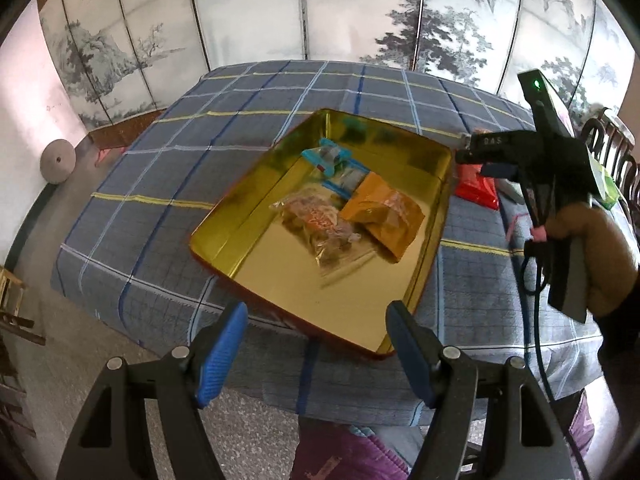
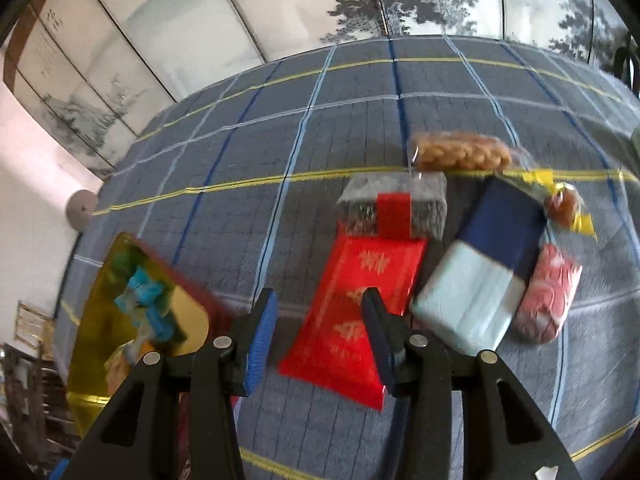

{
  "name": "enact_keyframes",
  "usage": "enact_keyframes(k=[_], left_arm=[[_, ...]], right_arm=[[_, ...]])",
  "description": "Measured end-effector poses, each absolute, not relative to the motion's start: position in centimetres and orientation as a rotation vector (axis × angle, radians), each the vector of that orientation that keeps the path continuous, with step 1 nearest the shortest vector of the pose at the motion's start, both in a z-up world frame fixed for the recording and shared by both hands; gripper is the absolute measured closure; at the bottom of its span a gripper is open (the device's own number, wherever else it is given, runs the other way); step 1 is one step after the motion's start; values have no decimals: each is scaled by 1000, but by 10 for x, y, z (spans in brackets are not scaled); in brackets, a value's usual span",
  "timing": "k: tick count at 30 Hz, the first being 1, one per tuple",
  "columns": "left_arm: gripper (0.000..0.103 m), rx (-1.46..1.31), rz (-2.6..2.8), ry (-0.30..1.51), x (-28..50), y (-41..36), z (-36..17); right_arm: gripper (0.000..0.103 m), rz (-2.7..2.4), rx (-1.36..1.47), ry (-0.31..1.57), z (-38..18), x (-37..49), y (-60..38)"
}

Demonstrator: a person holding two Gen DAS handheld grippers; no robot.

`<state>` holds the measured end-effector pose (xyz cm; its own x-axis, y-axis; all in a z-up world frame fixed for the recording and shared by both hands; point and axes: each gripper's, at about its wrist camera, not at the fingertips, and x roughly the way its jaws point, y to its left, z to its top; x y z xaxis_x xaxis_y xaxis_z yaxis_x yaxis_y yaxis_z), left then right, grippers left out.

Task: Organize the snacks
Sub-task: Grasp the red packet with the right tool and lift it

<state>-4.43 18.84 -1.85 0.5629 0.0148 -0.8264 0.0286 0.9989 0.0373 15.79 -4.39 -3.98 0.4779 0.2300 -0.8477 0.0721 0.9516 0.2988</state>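
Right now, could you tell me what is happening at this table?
A person is sorting snacks into a gold tin on the plaid tablecloth, holding a claw in each hand. Three packets already lie in the tin, among them an orange packet. The right claw is open, poised over a red packet among the snacks on the cloth. The left claw is open and empty near the tin's near edge.

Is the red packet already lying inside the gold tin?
No, the red packet lies on the checked tablecloth, to the right of the gold tin.
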Motion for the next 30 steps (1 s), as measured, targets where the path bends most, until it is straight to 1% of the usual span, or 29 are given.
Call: enact_keyframes(k=[4,7,8,10,14,16,20,23,24,26,30], left_arm=[[30,44,-7,983,-43,191,-21],[30,42,-7,980,-43,193,-20],[30,42,-6,979,-43,193,-21],[30,38,-6,986,-42,194,-22],[30,35,-21,1002,-40,190,-26],[30,51,-28,1004,-41,186,-27],[30,76,-21,995,-43,184,-27],[30,62,-16,1007,-41,186,-28],[30,57,-15,1010,-41,187,-28],[30,57,-11,1009,-41,187,-27],[30,71,-9,996,-45,184,-20]], right_arm=[[61,83,233,1076,-40,154,-47],[61,98,240,1088,-41,142,-57],[61,109,263,1119,-48,140,-62],[60,110,329,1102,-51,135,-70],[56,86,421,1106,-54,147,-73],[55,42,373,1112,-53,156,-65],[46,8,182,1092,-55,162,-36],[53,38,61,1048,-57,154,-31],[57,61,46,1047,-57,153,-33],[61,133,41,1073,-54,151,-40],[63,229,21,1066,-42,118,-59]])
